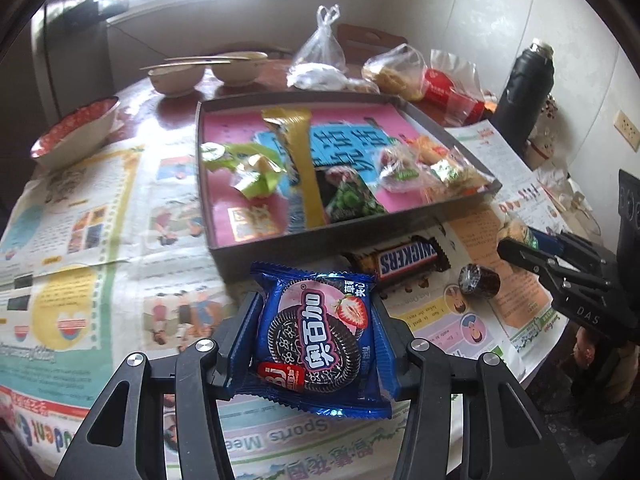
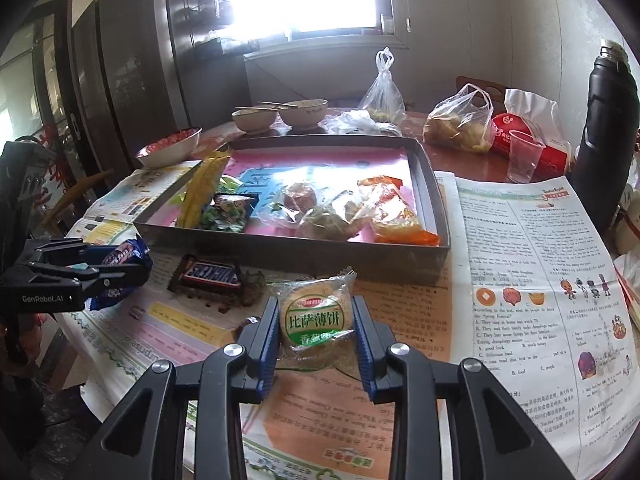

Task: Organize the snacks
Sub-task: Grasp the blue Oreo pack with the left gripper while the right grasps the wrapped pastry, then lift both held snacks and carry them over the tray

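Observation:
My left gripper is shut on a blue Oreo cookie pack, held just above the newspaper in front of the grey tray. My right gripper is shut on a round biscuit pack with a green label, also in front of the tray. The tray holds several wrapped snacks. A Snickers bar and a small dark wrapped roll lie on the newspaper between the grippers. The right gripper shows at the right of the left wrist view; the left one shows at the left of the right wrist view.
Two bowls with chopsticks, a red-lined bowl, plastic bags, a red pack, a clear plastic cup and a black flask stand behind and beside the tray. Newspaper covers the table, whose edge is near me.

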{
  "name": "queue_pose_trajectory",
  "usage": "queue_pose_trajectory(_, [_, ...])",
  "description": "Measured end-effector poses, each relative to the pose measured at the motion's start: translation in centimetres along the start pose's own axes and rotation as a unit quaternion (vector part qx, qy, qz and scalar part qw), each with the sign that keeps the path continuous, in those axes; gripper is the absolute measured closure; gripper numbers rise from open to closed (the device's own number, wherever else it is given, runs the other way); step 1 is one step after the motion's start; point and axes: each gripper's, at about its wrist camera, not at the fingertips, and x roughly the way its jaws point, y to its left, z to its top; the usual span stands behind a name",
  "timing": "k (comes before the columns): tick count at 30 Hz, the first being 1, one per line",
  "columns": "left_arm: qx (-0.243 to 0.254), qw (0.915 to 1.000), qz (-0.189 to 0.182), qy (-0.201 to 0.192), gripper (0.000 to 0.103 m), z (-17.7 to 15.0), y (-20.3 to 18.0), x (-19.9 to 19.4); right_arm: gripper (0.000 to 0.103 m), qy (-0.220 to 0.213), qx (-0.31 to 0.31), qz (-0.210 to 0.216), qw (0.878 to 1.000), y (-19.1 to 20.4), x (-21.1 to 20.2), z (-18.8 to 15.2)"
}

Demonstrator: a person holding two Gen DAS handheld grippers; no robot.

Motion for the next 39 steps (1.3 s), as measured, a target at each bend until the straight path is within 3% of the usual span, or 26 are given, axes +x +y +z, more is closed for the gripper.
queue_pose_trajectory(26, [-0.019,0.9988,0.014,-0.042,0.050,2.0,0.0,-2.7,0.069,-0.030,0.003,0.023,0.999,1.3,-1.2,2.9])
queue_pose_trajectory(39, [-0.024,0.9971,0.040,-0.060,0.050,3.8,0.5,-2.9,0.069,-0.040,0.004,0.031,0.999,1.7,-1.1,4.6])
